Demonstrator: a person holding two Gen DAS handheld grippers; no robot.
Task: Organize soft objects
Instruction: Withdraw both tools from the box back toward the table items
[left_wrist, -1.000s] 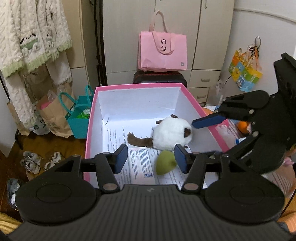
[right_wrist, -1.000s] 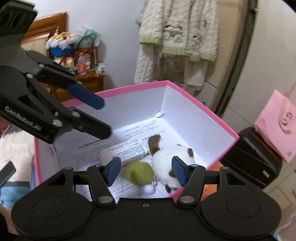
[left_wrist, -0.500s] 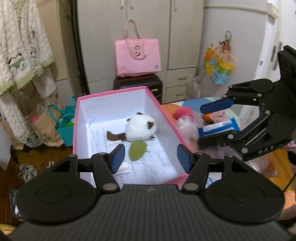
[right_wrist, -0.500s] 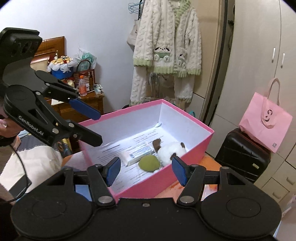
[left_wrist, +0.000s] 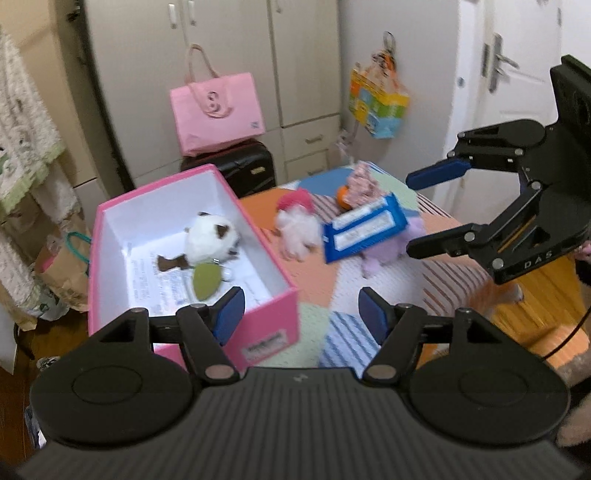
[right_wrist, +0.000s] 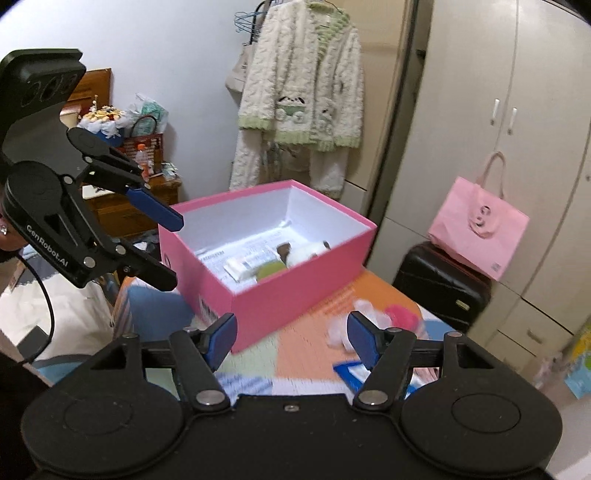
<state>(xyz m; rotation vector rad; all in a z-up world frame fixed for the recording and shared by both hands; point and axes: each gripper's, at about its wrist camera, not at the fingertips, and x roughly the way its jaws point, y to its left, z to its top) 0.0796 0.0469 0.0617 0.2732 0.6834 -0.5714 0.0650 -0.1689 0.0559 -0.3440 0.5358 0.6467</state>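
A patchwork mat (left_wrist: 321, 273) covers the table, and on it the pink box (left_wrist: 266, 314) stands open at about ten o'clock in the left wrist view. Inside the box lie a white plush cat (left_wrist: 210, 236) and, touching it at its six o'clock, a green soft piece (left_wrist: 205, 280), both on printed paper. On the mat at one o'clock from the box sit a pink-and-white fluffy toy (left_wrist: 297, 225), a blue wipes pack (left_wrist: 364, 229) leaning on a lilac plush (left_wrist: 388, 251), and an orange ball (left_wrist: 343, 192) behind them. The right gripper (left_wrist: 413, 214) hovers at three o'clock above the lilac plush, jaws spreading apart, nothing between them. The left gripper (left_wrist: 301, 314) hangs over the box's near corner, its jaws also widening and empty.
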